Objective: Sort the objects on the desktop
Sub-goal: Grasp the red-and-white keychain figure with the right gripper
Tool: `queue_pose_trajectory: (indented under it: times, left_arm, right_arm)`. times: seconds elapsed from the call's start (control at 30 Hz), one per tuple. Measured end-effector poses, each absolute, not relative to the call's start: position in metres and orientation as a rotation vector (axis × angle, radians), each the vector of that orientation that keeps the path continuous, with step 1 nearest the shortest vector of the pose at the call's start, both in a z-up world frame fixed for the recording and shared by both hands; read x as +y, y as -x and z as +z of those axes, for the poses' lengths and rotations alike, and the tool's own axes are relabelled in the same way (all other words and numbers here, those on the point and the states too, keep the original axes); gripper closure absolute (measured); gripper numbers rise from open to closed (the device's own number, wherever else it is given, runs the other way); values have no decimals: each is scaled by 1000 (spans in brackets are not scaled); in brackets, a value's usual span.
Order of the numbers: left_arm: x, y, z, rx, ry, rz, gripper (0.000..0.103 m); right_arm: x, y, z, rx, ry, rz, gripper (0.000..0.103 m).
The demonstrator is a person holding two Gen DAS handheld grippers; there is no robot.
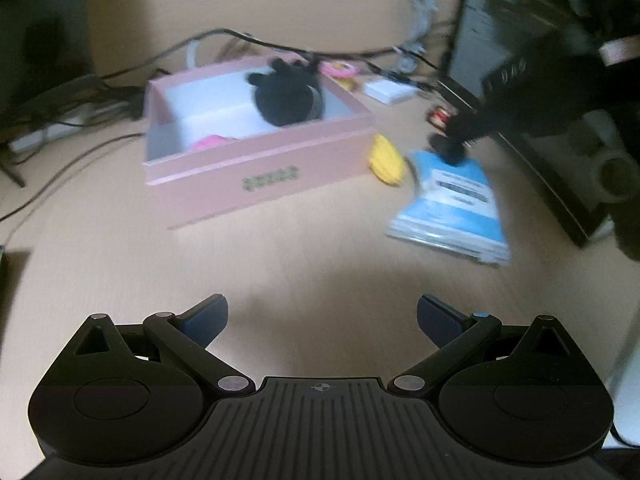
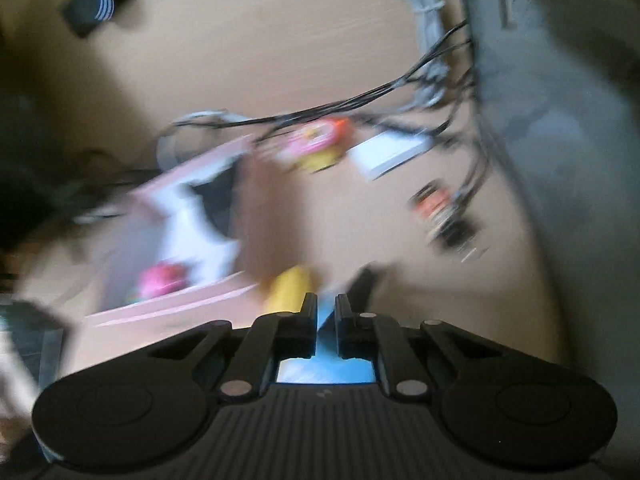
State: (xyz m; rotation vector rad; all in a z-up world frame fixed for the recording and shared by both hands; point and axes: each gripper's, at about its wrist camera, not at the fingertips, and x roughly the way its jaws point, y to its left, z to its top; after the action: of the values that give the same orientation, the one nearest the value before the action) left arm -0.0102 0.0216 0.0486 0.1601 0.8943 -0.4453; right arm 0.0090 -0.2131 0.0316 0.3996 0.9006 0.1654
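A pink open box (image 1: 256, 172) stands on the wooden desk, holding a black plush toy (image 1: 286, 100) and a small pink item (image 1: 210, 142). A yellow toy (image 1: 386, 160) lies against the box's right end. Right of it is a blue and white packet (image 1: 452, 204); my right gripper (image 1: 452, 152) is shut on its far edge and tilts it up. In the blurred right wrist view the right gripper (image 2: 326, 308) has the blue packet (image 2: 324, 372) pinched between its nearly closed fingers, with the yellow toy (image 2: 290, 288) just beyond. My left gripper (image 1: 322, 320) hangs open over bare desk, holding nothing.
Black cables (image 1: 224, 34) run behind the box. A pink and yellow toy (image 1: 340, 68), a flat white box (image 1: 390, 90) and a small red item (image 1: 438, 118) lie at the back right. A dark frame (image 1: 552, 184) and a tape roll (image 1: 612, 172) stand at the right.
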Motion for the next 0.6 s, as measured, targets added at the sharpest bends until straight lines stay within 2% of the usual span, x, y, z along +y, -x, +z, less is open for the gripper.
queue_pose_trajectory:
  times: [0.13, 0.2, 0.27, 0.3, 0.47, 0.6]
  left_arm:
    - [8, 11, 40, 907, -194, -474, 0]
    - [5, 12, 42, 895, -192, -484, 0]
    - [4, 10, 46, 880, -193, -477, 0]
    - [4, 9, 47, 874, -193, -468, 0]
    - [6, 2, 52, 866, -188, -407, 0]
    - [16, 2, 55, 869, -167, -384, 0]
  right_arm:
    - [-195, 3, 35, 878, -353, 178, 93]
    - [-198, 9, 36, 851, -306, 145, 88]
    - [-206, 14, 37, 814, -244, 75, 69]
    - [-211, 15, 37, 802, -220, 38, 66]
    - [-214, -28, 23, 778, 23, -153, 64]
    - [-226, -83, -2, 829, 35, -250, 64]
